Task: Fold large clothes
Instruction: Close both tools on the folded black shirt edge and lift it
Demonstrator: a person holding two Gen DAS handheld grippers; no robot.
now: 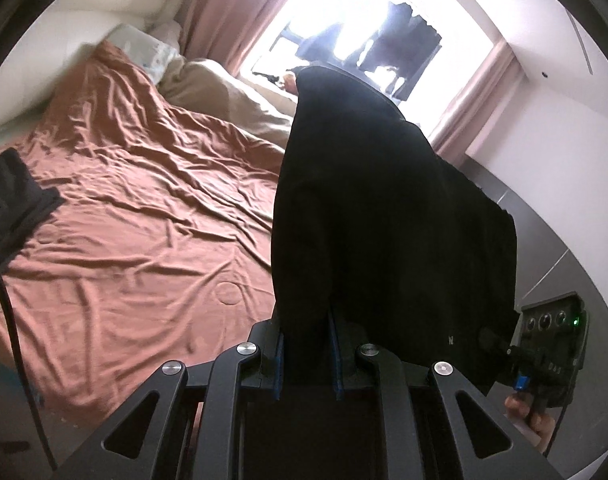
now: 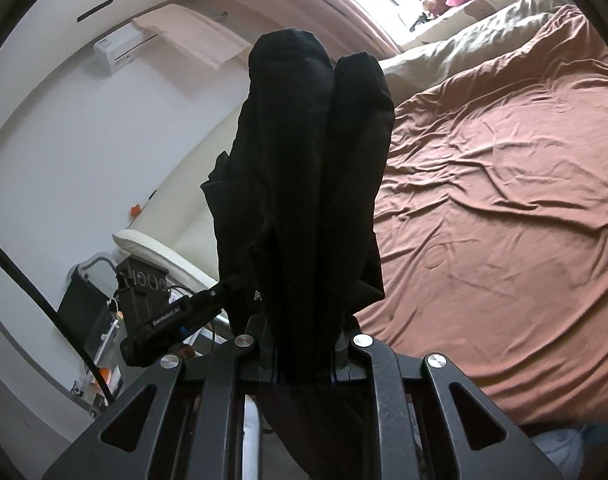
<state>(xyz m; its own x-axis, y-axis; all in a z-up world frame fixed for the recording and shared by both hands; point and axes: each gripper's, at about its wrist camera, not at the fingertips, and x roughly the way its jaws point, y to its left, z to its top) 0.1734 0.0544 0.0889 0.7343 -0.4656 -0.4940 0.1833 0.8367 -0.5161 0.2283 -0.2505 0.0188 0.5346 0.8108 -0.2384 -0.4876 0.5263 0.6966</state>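
Note:
A large black garment (image 1: 383,200) hangs in the air beside the bed, gathered in thick folds. My left gripper (image 1: 307,344) is shut on one bunch of it, cloth filling the gap between its blue pads. The right wrist view shows the same garment (image 2: 311,168) rising in two rolled folds, with my right gripper (image 2: 304,344) shut on it. Each gripper appears in the other's view: the right one (image 1: 543,344) at the lower right with a hand under it, the left one (image 2: 164,320) at the lower left. Both pairs of fingertips are hidden by cloth.
A bed with a wrinkled rust-brown sheet (image 1: 144,200) fills the left side, and the same sheet (image 2: 503,200) lies right of the garment. A second dark garment (image 1: 12,200) lies at its left edge. Beige bedding (image 1: 224,96) and pillows sit under a bright window with pink curtains (image 1: 224,8).

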